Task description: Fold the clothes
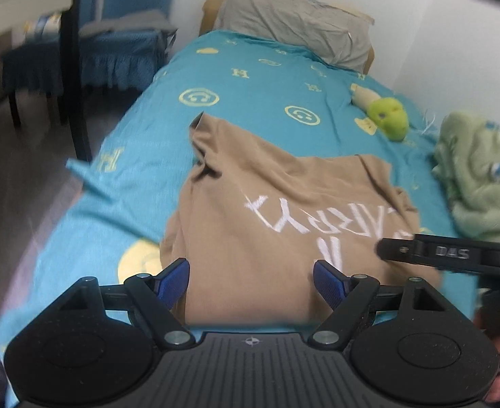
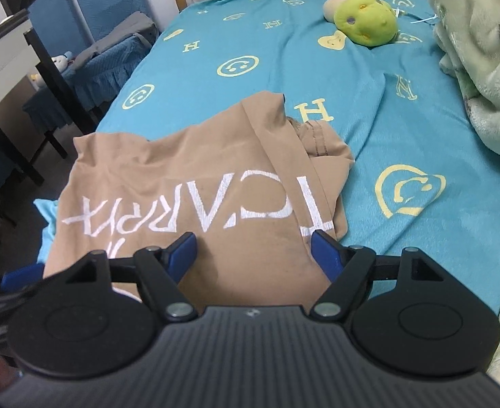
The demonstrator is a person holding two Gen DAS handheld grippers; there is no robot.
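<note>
Readable text from my two wrist views

I read "DAS" on the right gripper (image 1: 450,251), upside-down white lettering, partly "CARRY", on the tan shirt (image 2: 195,183), and "H" letters on the teal bedsheet (image 2: 313,110).

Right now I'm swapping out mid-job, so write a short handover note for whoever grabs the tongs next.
Left tongs: open, holding nothing, over the near edge of the tan shirt.
Right tongs: open, also empty, over the same shirt.
Shirt lies rumpled on the teal bedsheet, white lettering up, one side bunched and partly turned over.
Done: no neat fold visible.
Left: flatten it, then fold. The green plush toy and fleece blanket lie clear of the shirt.
</note>
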